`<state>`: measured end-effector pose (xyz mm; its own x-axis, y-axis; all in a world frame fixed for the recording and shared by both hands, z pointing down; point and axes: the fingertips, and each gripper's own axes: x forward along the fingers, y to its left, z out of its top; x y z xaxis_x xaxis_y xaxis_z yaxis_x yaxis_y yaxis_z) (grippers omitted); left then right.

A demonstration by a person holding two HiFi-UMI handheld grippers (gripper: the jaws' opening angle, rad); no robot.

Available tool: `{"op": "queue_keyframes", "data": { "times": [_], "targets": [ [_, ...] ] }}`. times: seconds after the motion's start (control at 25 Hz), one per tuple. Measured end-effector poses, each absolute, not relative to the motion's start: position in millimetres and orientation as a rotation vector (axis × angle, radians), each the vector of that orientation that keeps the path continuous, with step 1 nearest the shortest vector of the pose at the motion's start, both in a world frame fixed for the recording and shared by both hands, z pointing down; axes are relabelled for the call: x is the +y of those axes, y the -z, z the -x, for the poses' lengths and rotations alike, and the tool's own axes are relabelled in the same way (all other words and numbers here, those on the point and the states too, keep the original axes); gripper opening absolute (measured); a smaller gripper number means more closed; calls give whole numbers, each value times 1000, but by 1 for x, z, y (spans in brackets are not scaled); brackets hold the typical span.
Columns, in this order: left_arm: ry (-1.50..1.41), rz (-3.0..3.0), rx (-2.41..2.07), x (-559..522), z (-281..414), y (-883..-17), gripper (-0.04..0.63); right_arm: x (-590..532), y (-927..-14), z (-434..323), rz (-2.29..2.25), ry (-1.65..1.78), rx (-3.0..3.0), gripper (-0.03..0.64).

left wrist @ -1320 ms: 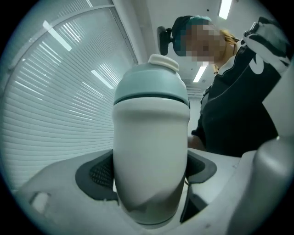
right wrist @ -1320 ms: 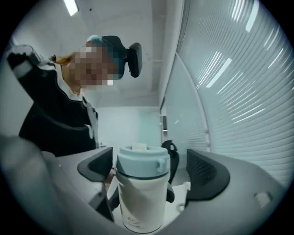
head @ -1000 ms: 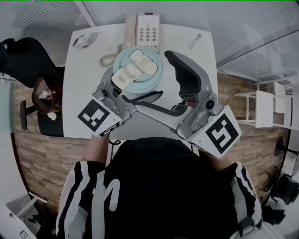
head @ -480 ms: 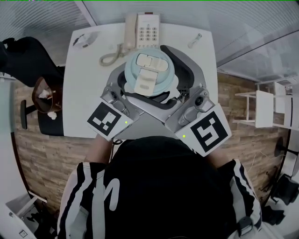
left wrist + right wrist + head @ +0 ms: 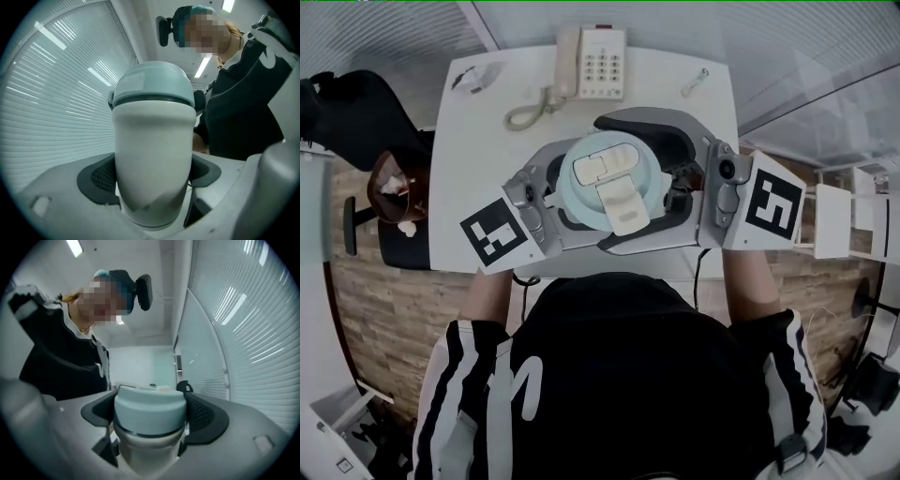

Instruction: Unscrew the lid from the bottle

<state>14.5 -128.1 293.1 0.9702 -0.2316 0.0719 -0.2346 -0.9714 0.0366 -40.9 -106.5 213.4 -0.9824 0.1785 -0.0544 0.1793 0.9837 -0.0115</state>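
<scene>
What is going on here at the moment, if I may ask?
A person is working on a bottle with two handheld grippers at a table. The left gripper is shut on the bottle's body, the right gripper on its lid. The lid sits on the bottle, not yet off.

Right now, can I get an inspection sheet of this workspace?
Surface: white table.
Job's things: bottle upright, pale blue lid seated on it.
Clutter: telephone, small dark item, small metal piece.
Grippers: left gripper shut on the bottle body; right gripper shut on the lid.
Cables: coiled phone cord; dark cable at the near edge.
Surroundings: black chair, wooden floor, blinds.
</scene>
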Motion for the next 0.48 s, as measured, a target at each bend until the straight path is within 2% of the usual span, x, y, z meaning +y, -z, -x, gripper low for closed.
{"op": "queue_keyframes", "data": {
  "times": [0.24,0.36,0.48],
  "targets": [
    [-82,-3091,-62,-97,-27,-290,430,-76,-205,28,-831,61,2924,451],
    [8,-3064,-107,-101,-25,-283,430,-84,-192,30,-736,112,2884,453],
    [30,-3070,-294,-114,-17,-281,430,-101,-187,30,-382,43,2939,461]
  ]
}}
